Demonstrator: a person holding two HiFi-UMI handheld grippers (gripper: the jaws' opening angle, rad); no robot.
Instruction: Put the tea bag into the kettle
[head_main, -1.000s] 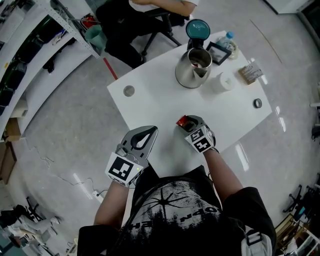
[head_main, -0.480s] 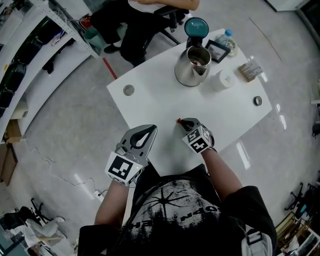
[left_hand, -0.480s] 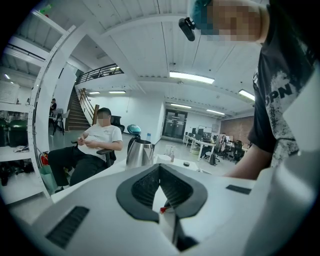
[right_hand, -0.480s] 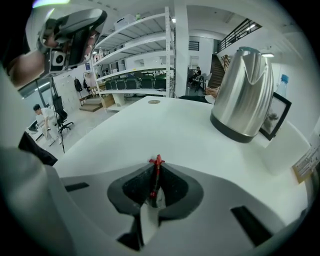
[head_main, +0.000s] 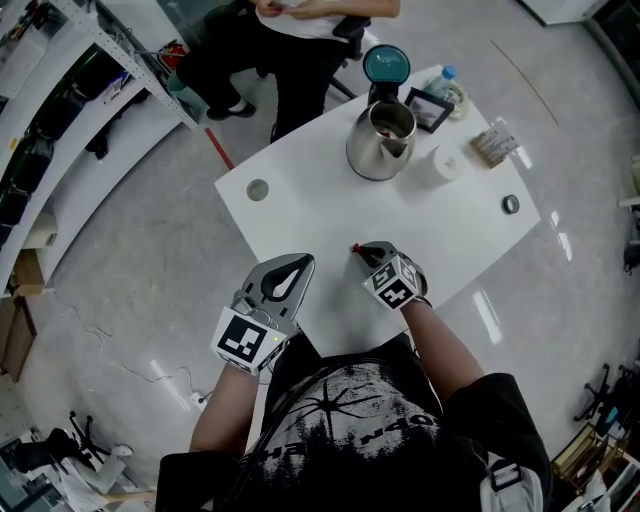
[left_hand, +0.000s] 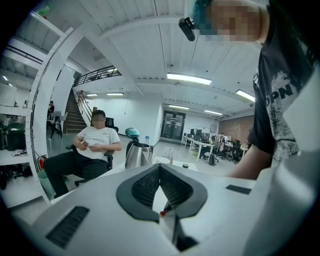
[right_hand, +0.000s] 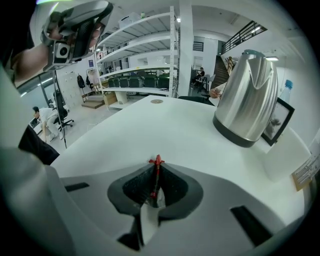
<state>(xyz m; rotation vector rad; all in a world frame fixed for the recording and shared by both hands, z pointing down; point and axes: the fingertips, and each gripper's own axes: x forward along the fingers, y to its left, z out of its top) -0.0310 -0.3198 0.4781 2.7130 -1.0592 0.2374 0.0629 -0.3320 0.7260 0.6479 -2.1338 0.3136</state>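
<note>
Right tool (right_hand: 156, 170), at the near edge of the surface (head_main: 320, 205), pointing steeply down. Its jaws have just been closing and now pinch the tea bag (right_hand: 156, 161), a thin red packet seen edge-on between the pads, with one red corner showing past the tips. Whether the bag has left the surface cannot be told.

Left tool (left_hand: 160, 169), just beside the near edge and well apart from the right one. Its jaws are pressed together with nothing between them, and it is idle.

Kettle (head_main: 380, 140), upright at the far side of the surface and well apart from both tools. Its lid (head_main: 388, 62) is tipped back and its mouth is open.

Likely faults from here:
- **Slip.** The pinch seems to sit on a narrow strip of a flat, light packet. A quick lift or a roll of the wrist could let it pivot or drop back onto the surface.
- **Miss at the mouth.** The opening is small against the steel body, and the raised lid stands close behind it. A bag let go too high or off-centre could hit the rim or spout and fall outside.
- **Knock.** Nothing steadies the kettle, so a tool that comes in low could nudge it across the surface.
- **Cling.** A bag wedged deep between the pads might hang on when the jaws part.
</note>
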